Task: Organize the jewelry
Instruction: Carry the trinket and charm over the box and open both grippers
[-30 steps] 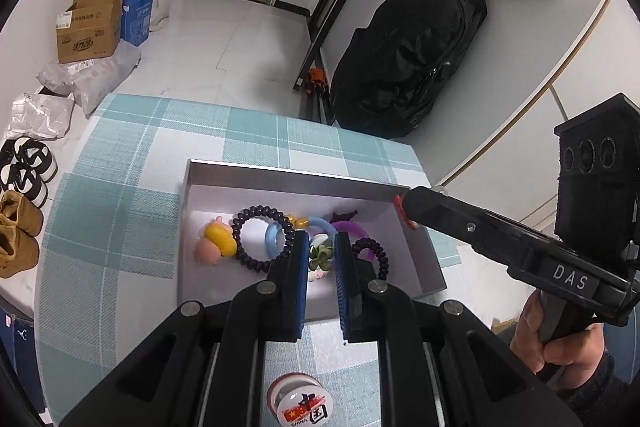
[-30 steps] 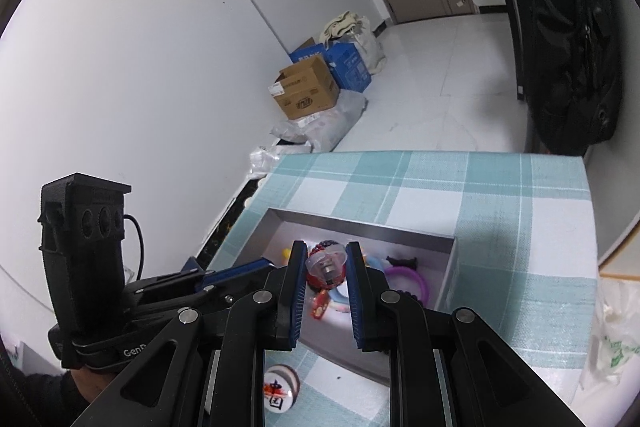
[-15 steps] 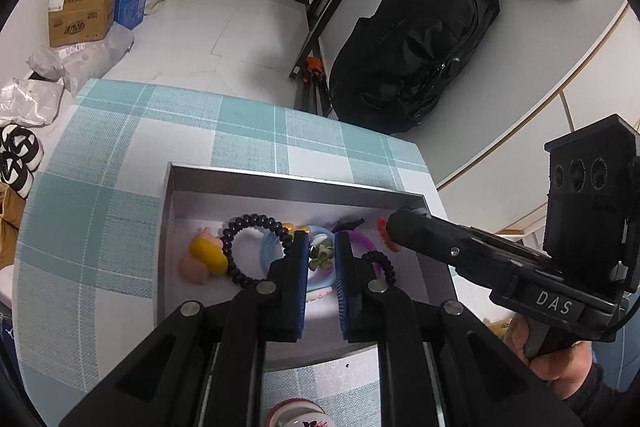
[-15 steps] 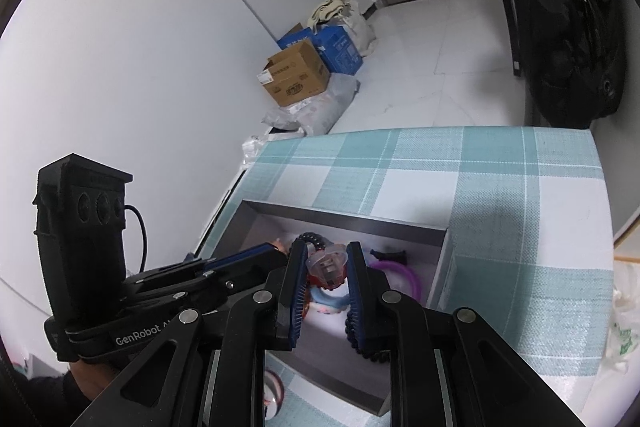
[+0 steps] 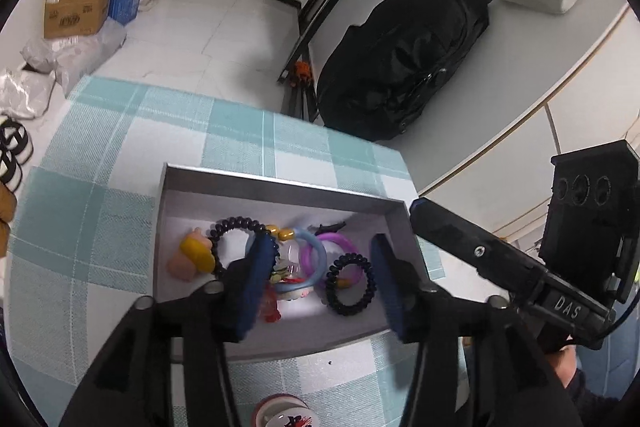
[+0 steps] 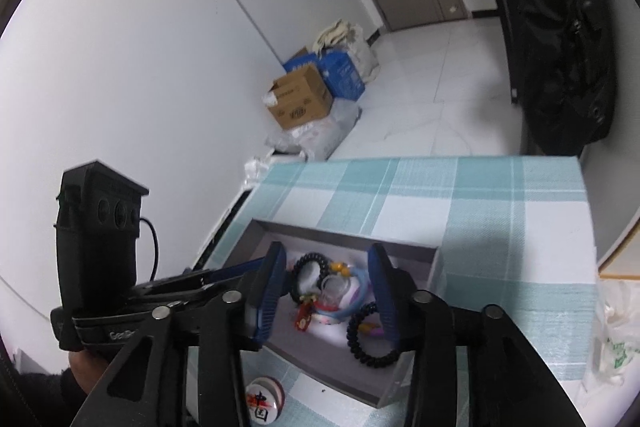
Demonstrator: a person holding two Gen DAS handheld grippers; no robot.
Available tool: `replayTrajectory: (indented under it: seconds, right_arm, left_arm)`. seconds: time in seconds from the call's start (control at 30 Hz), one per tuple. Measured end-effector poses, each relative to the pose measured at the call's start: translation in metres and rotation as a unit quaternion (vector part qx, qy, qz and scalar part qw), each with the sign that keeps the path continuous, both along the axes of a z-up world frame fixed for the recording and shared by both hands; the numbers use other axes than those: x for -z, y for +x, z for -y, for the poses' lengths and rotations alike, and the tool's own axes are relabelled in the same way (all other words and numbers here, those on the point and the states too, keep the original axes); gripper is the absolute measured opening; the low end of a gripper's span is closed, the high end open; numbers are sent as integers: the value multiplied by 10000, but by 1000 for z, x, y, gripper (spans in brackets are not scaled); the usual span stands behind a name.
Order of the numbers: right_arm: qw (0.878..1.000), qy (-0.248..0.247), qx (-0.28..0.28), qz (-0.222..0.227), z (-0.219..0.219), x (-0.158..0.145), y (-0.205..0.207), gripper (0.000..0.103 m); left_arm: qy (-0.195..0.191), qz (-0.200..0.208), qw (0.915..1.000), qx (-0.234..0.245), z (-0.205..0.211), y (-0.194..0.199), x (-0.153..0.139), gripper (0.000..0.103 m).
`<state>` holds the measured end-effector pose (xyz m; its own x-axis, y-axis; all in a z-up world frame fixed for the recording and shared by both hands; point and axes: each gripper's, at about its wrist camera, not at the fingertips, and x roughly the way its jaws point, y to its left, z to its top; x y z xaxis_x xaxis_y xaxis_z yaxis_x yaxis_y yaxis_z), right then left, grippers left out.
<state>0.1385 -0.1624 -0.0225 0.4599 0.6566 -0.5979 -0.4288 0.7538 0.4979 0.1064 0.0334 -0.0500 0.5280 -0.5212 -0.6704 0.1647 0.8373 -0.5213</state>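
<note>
A grey jewelry box [image 5: 276, 187] sits on the checked tablecloth. It holds black coil hair ties [image 5: 351, 283], a blue ring [image 5: 308, 259], a purple ring [image 5: 332, 241], a yellow and pink charm [image 5: 192, 255], and a clear round piece with a red charm [image 6: 320, 301]. My left gripper [image 5: 320, 279] is open above the box with nothing between its pads. My right gripper [image 6: 326, 291] is open above the box too. The box also shows in the right wrist view [image 6: 344, 235].
A round badge [image 6: 262, 401] lies on the cloth in front of the box. A black backpack [image 5: 400, 63] leans on the wall beyond the table. Cardboard boxes [image 5: 76, 9] and bags sit on the floor. A plastic bag [image 6: 616, 339] lies at the right table edge.
Both grippers have opened. The small pieces they held now lie in the box among the rings. Both hover over the box.
</note>
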Motion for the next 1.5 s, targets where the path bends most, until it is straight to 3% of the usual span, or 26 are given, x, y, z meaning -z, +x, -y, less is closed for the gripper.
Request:
replayTrajectory:
  seconds: [0.43, 0.5, 0.6, 0.93, 1.1, 1.5]
  right_arm:
    - [9991, 43, 288, 297, 17, -10, -16, 62]
    - [9989, 34, 294, 367, 17, -12, -19, 65]
    - [9985, 2, 319, 444, 18, -12, -25, 70]
    - [9956, -227, 453, 782, 19, -19, -52, 85]
    - [9946, -410, 363, 887, 13, -19, -66, 86]
    - [9941, -742, 8, 791, -9, -4, -104, 87]
  left_arm:
    - [377, 611, 9974, 51, 0, -27, -15, 54]
    - [455, 642, 9969, -10, -2, -31, -16, 62]
    - [559, 680, 9960, -160, -9, -41, -16, 65]
    - [648, 560, 9946, -594, -30, -66, -16, 67]
    - [688, 467, 9939, -723, -33, -75, -11, 72]
    - [810, 236, 9917, -974, -39, -89, -1, 73]
